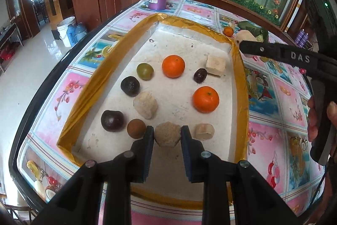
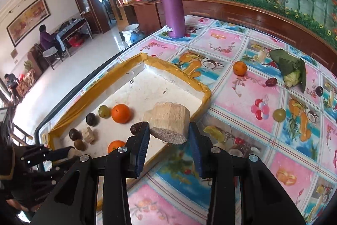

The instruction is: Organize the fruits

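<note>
A white tray with a yellow taped rim (image 1: 88, 85) holds two oranges (image 1: 173, 66), dark plums (image 1: 112, 120), a green fruit (image 1: 144, 71), a brown fruit (image 1: 136, 128) and several pale cut chunks (image 1: 146, 105). My left gripper (image 1: 167, 136) is shut on a beige chunk (image 1: 167, 134) low over the tray's near end. My right gripper (image 2: 169, 130) is shut on a pale cylindrical chunk (image 2: 169, 122), held above the tray's right rim (image 2: 205, 91). It also shows in the left wrist view (image 1: 242, 42).
On the fruit-patterned tablecloth right of the tray lie a small orange (image 2: 240, 68), two dark fruits (image 2: 271, 81), a green fruit (image 2: 279, 114) and a leaf-wrapped bundle (image 2: 291, 68). A purple bottle (image 2: 171, 5) stands at the far edge. The table's left edge drops to the floor.
</note>
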The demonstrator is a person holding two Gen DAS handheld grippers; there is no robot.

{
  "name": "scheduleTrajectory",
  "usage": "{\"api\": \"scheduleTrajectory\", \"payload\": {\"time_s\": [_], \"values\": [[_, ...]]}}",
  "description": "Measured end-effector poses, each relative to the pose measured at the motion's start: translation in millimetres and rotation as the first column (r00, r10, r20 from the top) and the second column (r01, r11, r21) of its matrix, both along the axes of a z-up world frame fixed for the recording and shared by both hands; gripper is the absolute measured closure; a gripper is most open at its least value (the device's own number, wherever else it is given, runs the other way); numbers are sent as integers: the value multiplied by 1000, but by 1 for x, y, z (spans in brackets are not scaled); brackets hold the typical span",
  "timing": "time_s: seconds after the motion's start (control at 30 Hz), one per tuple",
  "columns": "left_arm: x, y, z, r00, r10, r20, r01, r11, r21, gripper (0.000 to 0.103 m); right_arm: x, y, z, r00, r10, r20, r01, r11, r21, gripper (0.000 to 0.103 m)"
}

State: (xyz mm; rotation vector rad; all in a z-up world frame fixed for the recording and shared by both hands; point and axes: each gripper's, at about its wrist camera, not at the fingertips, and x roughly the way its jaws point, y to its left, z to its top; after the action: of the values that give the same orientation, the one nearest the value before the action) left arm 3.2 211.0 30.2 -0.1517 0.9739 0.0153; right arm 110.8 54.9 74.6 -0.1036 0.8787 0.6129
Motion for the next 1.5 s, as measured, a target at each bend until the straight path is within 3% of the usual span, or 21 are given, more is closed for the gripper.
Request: {"api": "scheduleTrajectory", "payload": {"time_s": [0.13,0.3,0.7,0.87,0.93,1.13,1.3,1.5], "values": [[4,-1,-4,1000,-14,4,14,1000,20,75,21,16,-8,1000,-10,-15,10,1000,6,67],[8,-1,-13,1000,-19,-20,20,999,33,75,39,37,-25,1000,5,-26,-6,999,-51,67],[8,-8,-17,999,-37,-5,37,995,92,74,55,50,-45,999,7,-34,-11,991,-136,67],[7,-7,-17,999,-41,-1,41,996,78,70,54,53,-46,999,8,-31,-13,986,-167,67],[7,-7,-17,999,-42,-5,42,996,82,60,52,52,-44,1000,4,-29,-9,985,-171,66],[2,-1,-11,999,-47,23,45,996,76,43,32,43,-29,1000,-14,-7,13,986,-168,64],[2,6,-6,997,-58,41,55,995,83,37,-12,22,-7,999,-50,17,52,990,-135,60],[-7,6,2,995,-37,95,27,994,109,30,-85,-5,8,984,-157,87,167,979,-119,40]]}}
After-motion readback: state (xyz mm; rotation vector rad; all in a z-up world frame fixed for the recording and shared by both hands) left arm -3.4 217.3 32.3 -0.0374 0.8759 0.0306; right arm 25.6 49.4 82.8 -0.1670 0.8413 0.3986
